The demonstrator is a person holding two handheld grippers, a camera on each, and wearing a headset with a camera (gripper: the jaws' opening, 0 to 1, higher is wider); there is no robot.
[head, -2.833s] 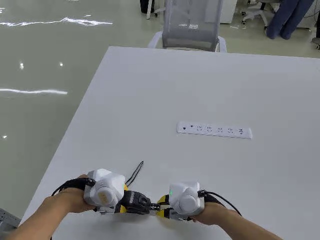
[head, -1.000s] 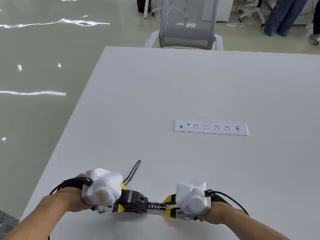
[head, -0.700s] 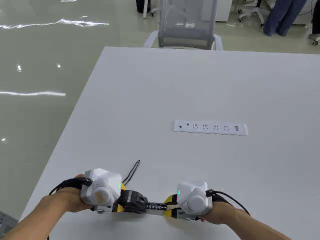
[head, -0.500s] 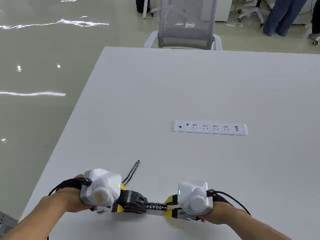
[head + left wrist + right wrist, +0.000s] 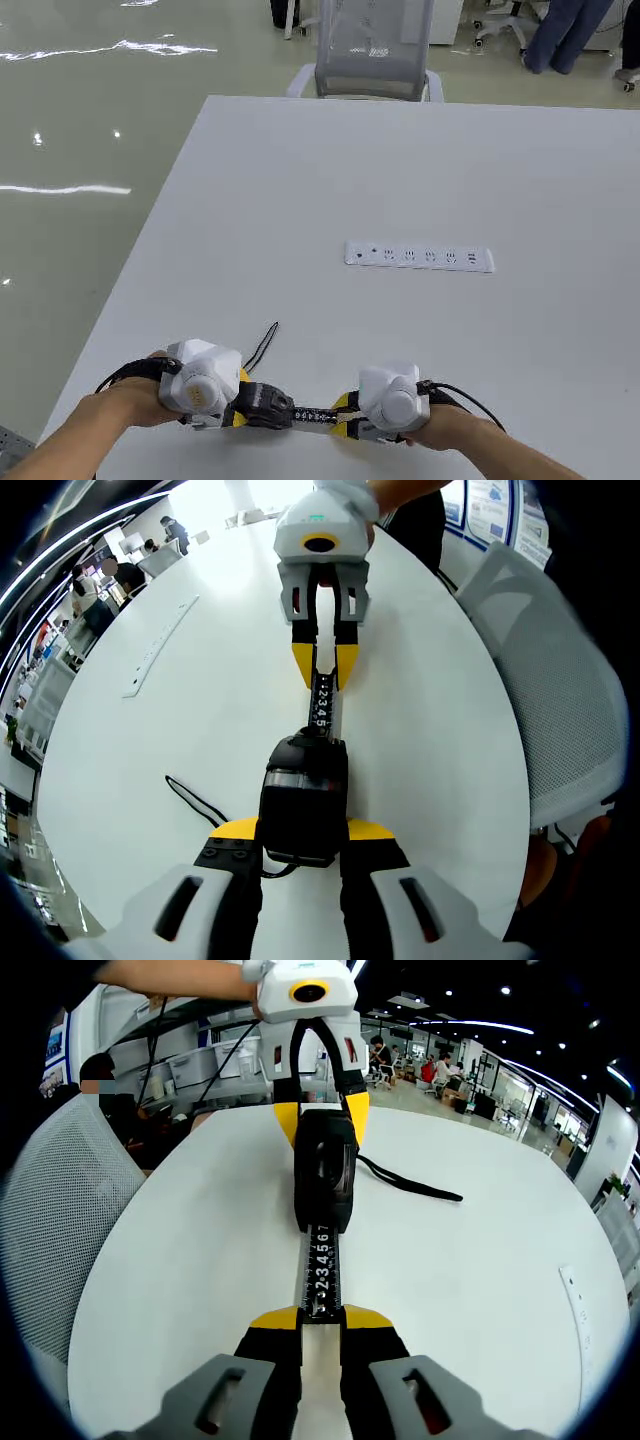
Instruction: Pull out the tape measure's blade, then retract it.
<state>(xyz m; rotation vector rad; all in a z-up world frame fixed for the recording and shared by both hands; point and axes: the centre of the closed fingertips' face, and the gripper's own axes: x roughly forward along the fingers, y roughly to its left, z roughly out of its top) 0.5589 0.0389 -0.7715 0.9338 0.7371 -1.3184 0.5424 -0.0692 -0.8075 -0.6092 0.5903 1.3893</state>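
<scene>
As we look down in the head view, the left gripper [image 5: 238, 408] sits near the front edge of the white surface [image 5: 400, 170]. Its jaws are clamped on the black body of the tape measure [image 5: 265, 405], while the right gripper [image 5: 345, 418] faces it and pinches the end of the blade [image 5: 312, 414]. A short stretch of blade spans the gap between the two grippers. A thin black strap [image 5: 263, 345] trails from the tape measure away from us, a white power strip [image 5: 419, 257] lies well apart toward the middle of the surface, and a grey mesh chair [image 5: 375, 45] stands at the far edge. In the left gripper view, our yellow-tipped jaws press against both sides of the tape measure [image 5: 303, 800]. The blade [image 5: 321, 705], printed with small numerals, runs straight ahead into the closed yellow tips of the right gripper [image 5: 322, 665], and the strap [image 5: 200, 800] lies on the surface just beside the body. In the right gripper view, our jaws meet tightly on the blade [image 5: 321, 1265] at its end, and the blade leads straight to the tape measure [image 5: 324, 1175], gripped between the yellow tips of the left gripper [image 5: 322, 1110].
</scene>
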